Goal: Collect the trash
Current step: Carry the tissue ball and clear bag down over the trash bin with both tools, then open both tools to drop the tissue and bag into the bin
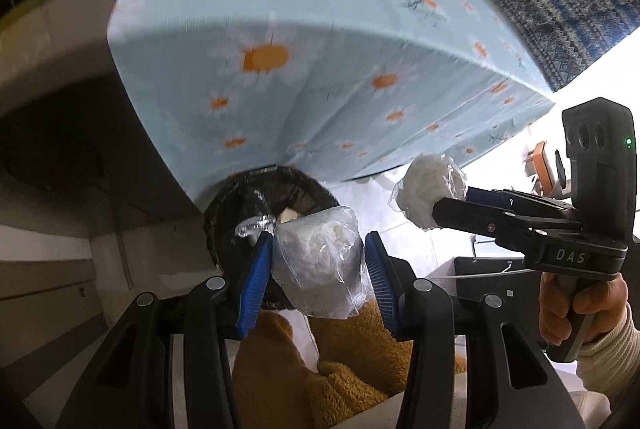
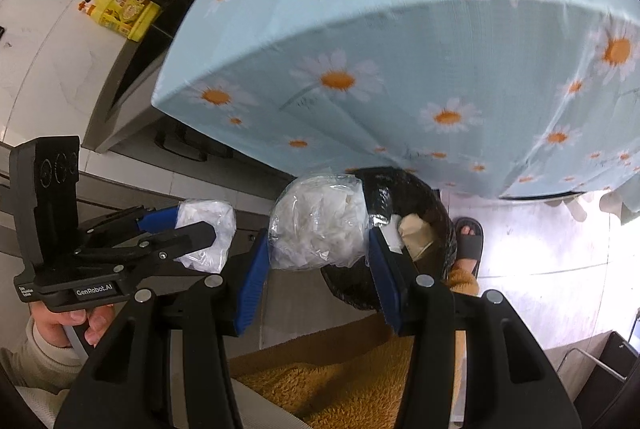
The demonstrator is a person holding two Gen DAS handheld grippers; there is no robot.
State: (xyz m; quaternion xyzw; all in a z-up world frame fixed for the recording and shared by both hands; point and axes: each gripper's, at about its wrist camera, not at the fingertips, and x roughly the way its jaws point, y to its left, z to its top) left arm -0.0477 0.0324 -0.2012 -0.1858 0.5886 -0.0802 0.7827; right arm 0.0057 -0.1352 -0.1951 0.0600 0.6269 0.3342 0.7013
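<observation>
trash wads (image 1: 316,261) gripped above black bin (image 1: 224,213)

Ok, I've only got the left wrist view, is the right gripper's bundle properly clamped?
Observer: Yes. In the right wrist view, both blue pads of the right gripper press on the plastic-wrapped white wad.
Operator: Anything near the bin that I can't see?
Observer: A foot in a dark slipper stands right beside the black bin.
Operator: Anything else on the floor?
Observer: A yellow jug stands on the tiles next to a grey cabinet.
</observation>
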